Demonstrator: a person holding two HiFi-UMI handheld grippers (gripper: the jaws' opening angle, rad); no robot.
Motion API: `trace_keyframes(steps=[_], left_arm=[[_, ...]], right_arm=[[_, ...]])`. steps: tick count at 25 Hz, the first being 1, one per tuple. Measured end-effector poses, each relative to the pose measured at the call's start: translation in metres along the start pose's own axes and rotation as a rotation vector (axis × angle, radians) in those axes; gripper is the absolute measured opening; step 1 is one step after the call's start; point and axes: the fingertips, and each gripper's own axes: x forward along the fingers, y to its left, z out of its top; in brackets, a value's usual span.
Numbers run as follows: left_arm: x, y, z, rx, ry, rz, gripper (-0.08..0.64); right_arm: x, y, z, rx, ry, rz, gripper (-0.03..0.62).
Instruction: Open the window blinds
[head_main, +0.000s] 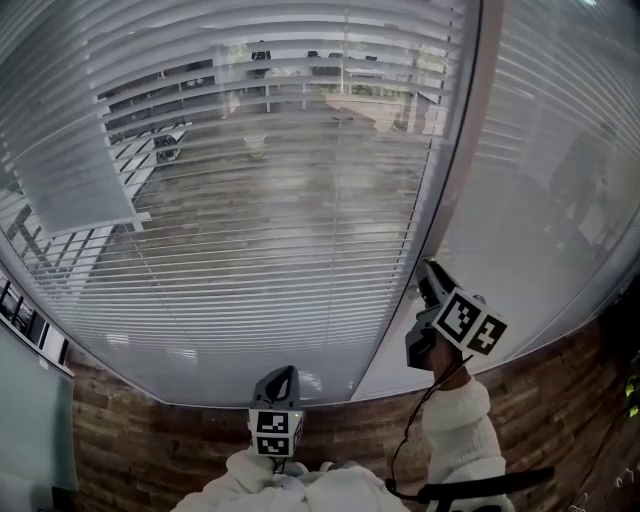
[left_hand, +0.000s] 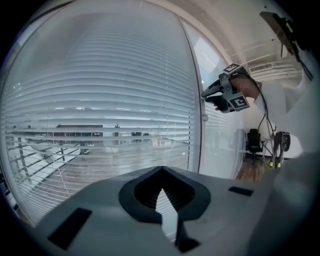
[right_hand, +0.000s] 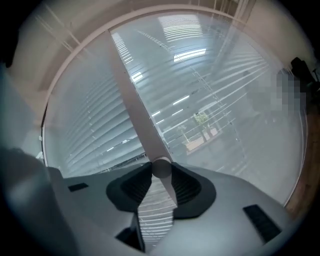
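Centre right, the right gripper clenched a round knob. The left gripper was closed and empty. The blinds looked partly open, with more turning seemingly left.

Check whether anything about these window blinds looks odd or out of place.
Nothing looks damaged. One mismatch: the left blind has its slats tilted open, so the outside shows through, while the right blind is closed and opaque. The right tongs clamp the round knob on the frame between them.

Blinds look smooth and glossy, floor rough matt wood.
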Motion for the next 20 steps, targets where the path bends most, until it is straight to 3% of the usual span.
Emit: trace_keyframes(steps=[6,14,20], left_arm=[[0.0019,0.0018,0.0025,-0.003,-0.005,0.006,0.0],[0.0019,-0.0001,0.0014,-0.006,-0.002,0.004,0.0],[-0.0022,0.0039,-0.0025,-0.016,0.005,0.016,0.0]], right_arm=[[-0.0002,0.0009,0.0,-0.382,0.052,-0.104,0.132],[0.0002,0.0022,-0.0019,-0.648,0.078,-0.171,0.13],[-0.0003,0.0025,-0.0017,-0.701,0.07,-0.182,0.13]])
